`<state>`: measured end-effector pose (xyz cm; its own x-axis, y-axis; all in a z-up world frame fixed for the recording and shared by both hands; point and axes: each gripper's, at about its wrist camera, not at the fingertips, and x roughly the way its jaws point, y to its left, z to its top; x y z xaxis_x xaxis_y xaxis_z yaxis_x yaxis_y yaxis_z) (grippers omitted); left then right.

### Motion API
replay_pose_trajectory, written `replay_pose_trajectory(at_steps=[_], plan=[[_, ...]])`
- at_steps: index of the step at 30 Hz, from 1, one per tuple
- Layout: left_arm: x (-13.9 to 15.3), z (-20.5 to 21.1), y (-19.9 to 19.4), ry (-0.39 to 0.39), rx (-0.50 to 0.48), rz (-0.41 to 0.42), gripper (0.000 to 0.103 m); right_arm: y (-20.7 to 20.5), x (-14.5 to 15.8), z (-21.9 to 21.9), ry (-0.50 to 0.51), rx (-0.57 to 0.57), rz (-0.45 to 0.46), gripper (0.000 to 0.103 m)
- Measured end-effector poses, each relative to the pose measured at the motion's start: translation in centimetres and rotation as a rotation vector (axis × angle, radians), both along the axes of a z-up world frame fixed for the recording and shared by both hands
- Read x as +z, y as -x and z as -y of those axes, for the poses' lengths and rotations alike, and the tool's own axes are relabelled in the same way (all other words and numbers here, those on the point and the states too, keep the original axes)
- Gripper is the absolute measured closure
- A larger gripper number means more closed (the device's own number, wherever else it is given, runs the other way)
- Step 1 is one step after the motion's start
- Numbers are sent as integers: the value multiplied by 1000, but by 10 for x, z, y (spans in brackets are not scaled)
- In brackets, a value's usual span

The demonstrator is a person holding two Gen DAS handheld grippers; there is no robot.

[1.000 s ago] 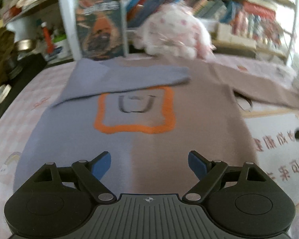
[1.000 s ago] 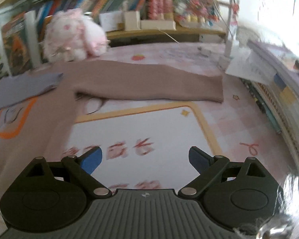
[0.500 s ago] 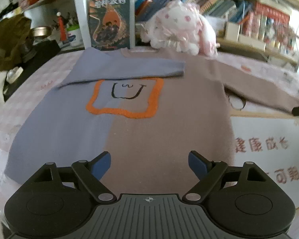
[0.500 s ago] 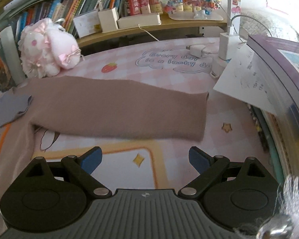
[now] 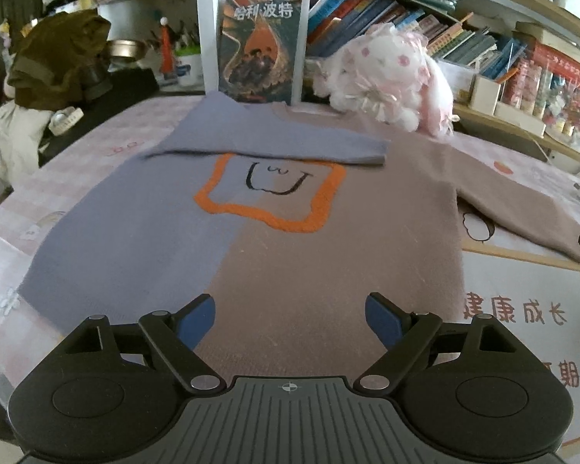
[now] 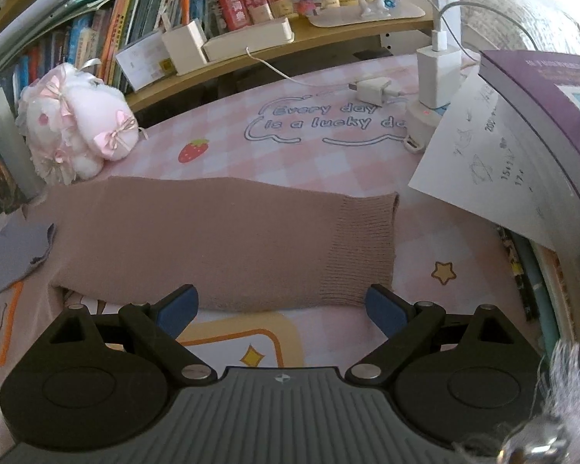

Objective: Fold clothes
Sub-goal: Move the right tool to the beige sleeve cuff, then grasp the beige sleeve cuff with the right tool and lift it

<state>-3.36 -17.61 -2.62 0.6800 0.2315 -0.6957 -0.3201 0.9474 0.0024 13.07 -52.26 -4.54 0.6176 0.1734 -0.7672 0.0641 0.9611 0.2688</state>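
Our sweater [image 5: 290,255] lies flat on the pink mat [image 6: 328,154], which reads "Every day is a lucky". We angle both claws downward, spread and empty: left gripper [image 5: 290,319] over its hem, right gripper [image 6: 282,305] over the brown sleeve [image 6: 232,243].

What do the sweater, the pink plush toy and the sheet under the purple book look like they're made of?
Sweater: apparently a soft knit, wool or acrylic; matte and fuzzy, with ribbing at the brown sleeve's cuff. Plush toy: fluffy synthetic pile, probably, with shiny satin-like bows. Sheet: plain white paper, flat and matte, with handwriting on it.
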Motion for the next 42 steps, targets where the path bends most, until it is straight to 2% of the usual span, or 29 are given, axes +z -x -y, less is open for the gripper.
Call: replay_pose_trajectory(at_steps=[5,14,18,21,23,25,26,29,32,39,41,42], plan=[[-1,5,-1,-10,-11,-22,16,-5,-1,3,-4,-5,11,12],[0,0,-1,4,35,-34,16,2,4,7,43,-94,11,12],[1,0,1,1,34,-35,16,2,-3,14,15,-109,-7,12],[2,1,4,-4,33,-38,16,4,-5,18,-22,-113,11,17],[1,0,5,-3,37,-44,16,4,-6,20,-52,-110,37,35],[0,0,5,-1,42,-49,16,3,-7,21,-98,-97,57,49],[0,-1,5,0,44,-51,16,2,-8,22,-127,-98,62,52],[0,-1,6,1,47,-53,16,0,-11,25,-208,-121,75,55],[-1,-1,6,1,45,-55,16,-1,-13,25,-247,-132,86,55],[-1,1,5,1,30,-59,16,-10,-18,17,-431,-32,20,47],[-1,1,5,-1,28,-58,16,-9,-17,14,-435,-35,20,49],[-1,2,6,-3,28,-57,16,-8,-16,15,-405,-66,35,50]])
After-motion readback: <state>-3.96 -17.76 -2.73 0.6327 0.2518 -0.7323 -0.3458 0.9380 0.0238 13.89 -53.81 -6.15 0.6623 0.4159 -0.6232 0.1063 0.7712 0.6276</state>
